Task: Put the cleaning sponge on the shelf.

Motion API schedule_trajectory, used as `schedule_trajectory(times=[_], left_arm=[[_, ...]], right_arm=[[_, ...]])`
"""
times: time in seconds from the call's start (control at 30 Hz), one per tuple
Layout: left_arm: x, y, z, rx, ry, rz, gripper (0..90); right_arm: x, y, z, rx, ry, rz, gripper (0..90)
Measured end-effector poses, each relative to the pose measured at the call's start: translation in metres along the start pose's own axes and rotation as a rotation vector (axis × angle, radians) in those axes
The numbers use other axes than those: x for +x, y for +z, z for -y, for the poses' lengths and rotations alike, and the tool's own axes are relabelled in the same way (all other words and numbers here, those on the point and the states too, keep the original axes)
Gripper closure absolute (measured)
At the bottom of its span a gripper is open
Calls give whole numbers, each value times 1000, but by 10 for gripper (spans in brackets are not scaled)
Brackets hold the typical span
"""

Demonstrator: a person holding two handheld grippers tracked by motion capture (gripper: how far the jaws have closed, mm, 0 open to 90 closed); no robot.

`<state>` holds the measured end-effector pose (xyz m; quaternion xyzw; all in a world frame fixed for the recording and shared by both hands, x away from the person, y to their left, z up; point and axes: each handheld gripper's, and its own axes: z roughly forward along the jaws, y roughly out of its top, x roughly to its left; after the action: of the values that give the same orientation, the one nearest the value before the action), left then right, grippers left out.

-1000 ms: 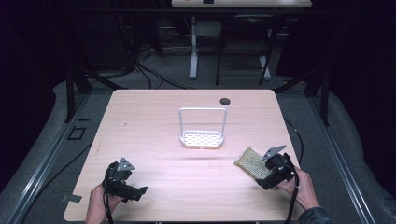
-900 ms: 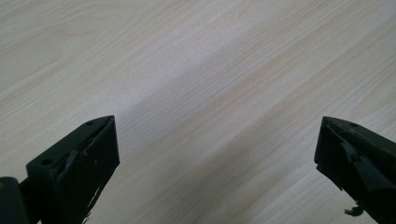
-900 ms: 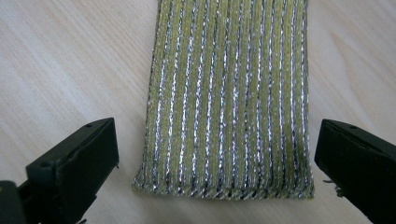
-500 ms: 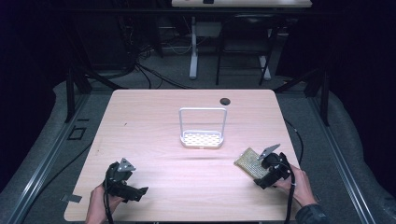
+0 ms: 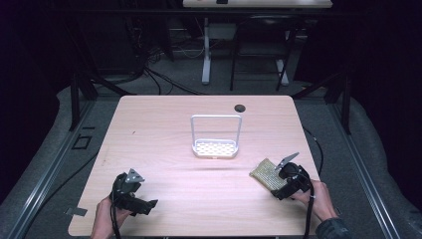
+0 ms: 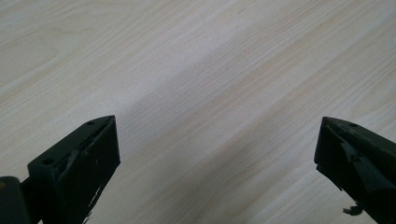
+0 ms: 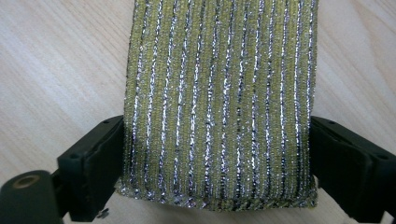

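Two hand-held grippers rest at the near edge of a pale wood-grain table [image 5: 164, 124], the right one closed around a sponge.

At the near left, the left gripper [image 5: 133, 191] sits low over bare laminate, its two black wedge-shaped jaws spread wide with nothing between them; the left gripper view shows only streaked, light-toned grain in the gap. Mid-table stands a small white caddy [image 5: 215, 148], a perforated tray with a squared wire hoop rising upright above it, and a small dark round spot [image 5: 240, 107] lies beyond it near the far edge. At the near right, the right gripper [image 7: 215, 163] has its jaws pressed against both sides of a rectangular sponge [image 7: 219, 93], yellow-green knit ribbed with glittering silver threads.
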<state>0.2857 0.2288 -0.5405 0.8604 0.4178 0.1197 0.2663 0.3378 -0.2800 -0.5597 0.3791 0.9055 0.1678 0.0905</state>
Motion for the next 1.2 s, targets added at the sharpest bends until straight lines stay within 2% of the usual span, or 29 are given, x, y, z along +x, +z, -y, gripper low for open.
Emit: schedule_trajectory(times=[0.17,0.33,0.43,0.73,0.93,1.07,1.2], left_arm=[[-3,-2,0,-10,10,-4,2],[-3,-1,-1,-3,21,-6,2],[-3,-1,-1,3,23,-9,2],[-3,1,-2,11,19,-13,3],[-3,-2,-1,6,21,-18,3],[-2,-1,-1,2,9,-15,3],[-1,-1,-1,7,14,-11,3]], right_arm=[[4,-5,1,-21,-1,23,224],[7,-13,1,-60,-6,42,275],[9,-17,0,-80,3,47,284],[14,-24,-1,-89,20,55,293],[17,-28,-3,-93,11,68,299],[21,-30,-4,-92,0,60,300],[28,-33,-8,-101,-2,46,301]])
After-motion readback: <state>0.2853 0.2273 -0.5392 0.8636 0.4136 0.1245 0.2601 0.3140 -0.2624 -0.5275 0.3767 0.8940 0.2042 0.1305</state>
